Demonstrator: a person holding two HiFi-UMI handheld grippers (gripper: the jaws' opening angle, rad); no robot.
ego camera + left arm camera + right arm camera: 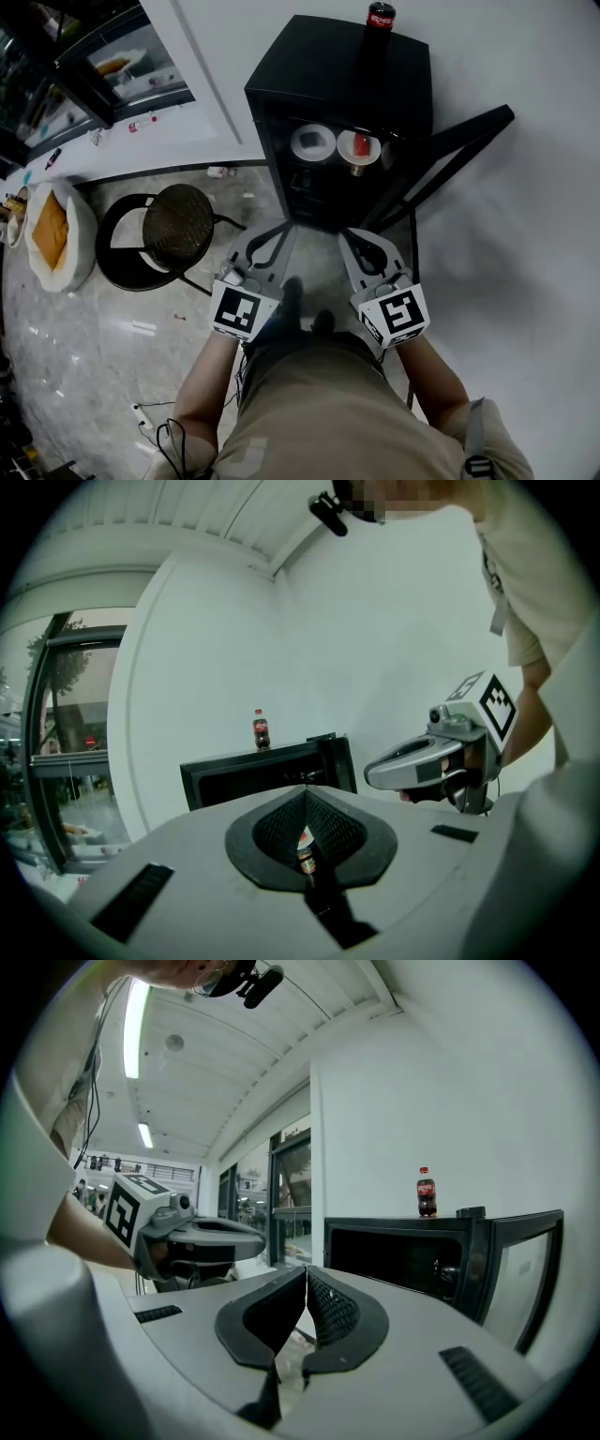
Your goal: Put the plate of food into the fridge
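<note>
A black mini fridge stands against the white wall, its door swung open to the right. On its inside shelf sit a white plate with something red on it and a white dish beside it. My left gripper and right gripper hang side by side just in front of the opening, both shut with nothing between the jaws. The left gripper view has its shut gripper facing the fridge. The right gripper view shows its shut gripper before the fridge.
A cola bottle stands on top of the fridge. A round dark stool stands to the left on the marble floor, and a pet bed with an orange cushion lies further left. Glass doors run along the far left.
</note>
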